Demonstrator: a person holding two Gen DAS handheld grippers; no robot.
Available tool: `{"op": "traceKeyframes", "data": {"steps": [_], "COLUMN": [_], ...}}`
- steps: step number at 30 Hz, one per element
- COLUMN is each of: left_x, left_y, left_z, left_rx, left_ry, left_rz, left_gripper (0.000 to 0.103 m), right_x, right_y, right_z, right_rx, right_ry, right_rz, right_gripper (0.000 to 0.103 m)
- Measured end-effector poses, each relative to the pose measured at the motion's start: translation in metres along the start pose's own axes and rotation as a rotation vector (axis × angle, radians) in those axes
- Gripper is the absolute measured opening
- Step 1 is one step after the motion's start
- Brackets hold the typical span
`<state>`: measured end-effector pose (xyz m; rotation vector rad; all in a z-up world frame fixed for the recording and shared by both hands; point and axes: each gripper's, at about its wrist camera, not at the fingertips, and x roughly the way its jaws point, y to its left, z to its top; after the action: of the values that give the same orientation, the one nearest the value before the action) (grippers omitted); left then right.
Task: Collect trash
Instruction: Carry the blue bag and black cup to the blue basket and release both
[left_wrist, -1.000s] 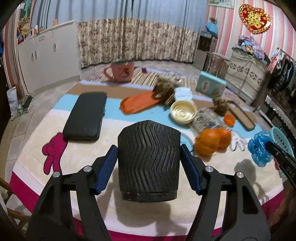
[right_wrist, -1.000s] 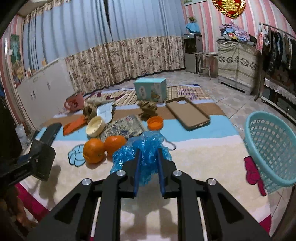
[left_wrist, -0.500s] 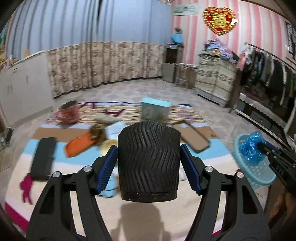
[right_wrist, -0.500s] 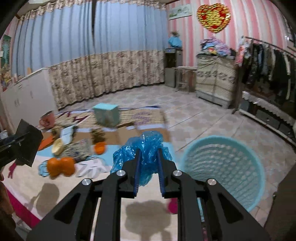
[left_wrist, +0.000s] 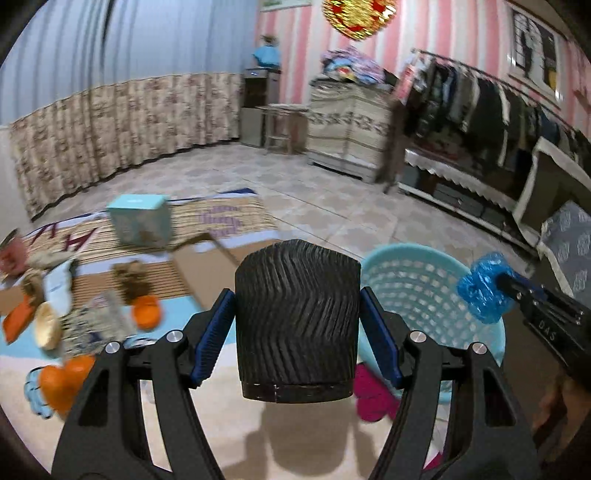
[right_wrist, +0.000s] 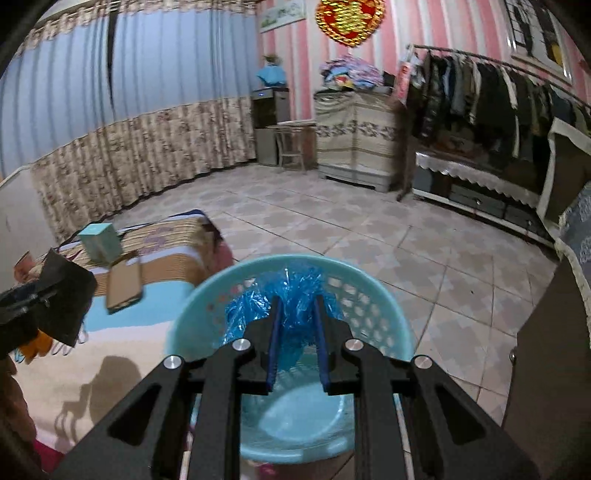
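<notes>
My left gripper is shut on a black ribbed cup and holds it above the carpet, left of the light blue basket. My right gripper is shut on a crumpled blue plastic bag and holds it over the open mouth of the basket. In the left wrist view the bag and the right gripper show at the basket's right rim. The cup also shows at the left edge of the right wrist view.
On the carpet to the left lie oranges, an orange lid, a cream bowl, a teal box and a brown flat case. A dark cabinet stands right of the basket. Tiled floor lies beyond.
Both grippers have swung right, away from the clutter. The right gripper with the blue bag has moved from beside the basket to over its mouth. The left still holds the cup.
</notes>
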<state>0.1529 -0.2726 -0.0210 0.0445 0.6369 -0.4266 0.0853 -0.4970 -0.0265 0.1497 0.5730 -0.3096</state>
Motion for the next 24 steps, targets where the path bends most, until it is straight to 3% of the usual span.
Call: {"op": "traceKeyframes", "data": {"steps": [9, 17, 24], "left_x": [0.045, 0.064, 0.064], "left_y": [-0.048, -0.076, -0.078], "left_z": [0.003, 0.013, 0.022], "left_rx": [0.060, 0.093, 0.110], "left_ry": [0.035, 0.022, 0.004], "left_rz": [-0.059, -0.115, -0.102], "left_gripper": [0.067, 0.067, 0.074], "right_x": [0.028, 0.038, 0.043], "right_y": [-0.038, -0.037, -0.034], "right_z": [-0.003, -0.008, -0.014], "right_rx": [0.053, 0.066, 0.057], "right_ry": [0.012, 0.026, 0.035], "right_rz": [-0.048, -0.056, -0.060], "right_gripper": [0.017, 0.017, 0.017]}}
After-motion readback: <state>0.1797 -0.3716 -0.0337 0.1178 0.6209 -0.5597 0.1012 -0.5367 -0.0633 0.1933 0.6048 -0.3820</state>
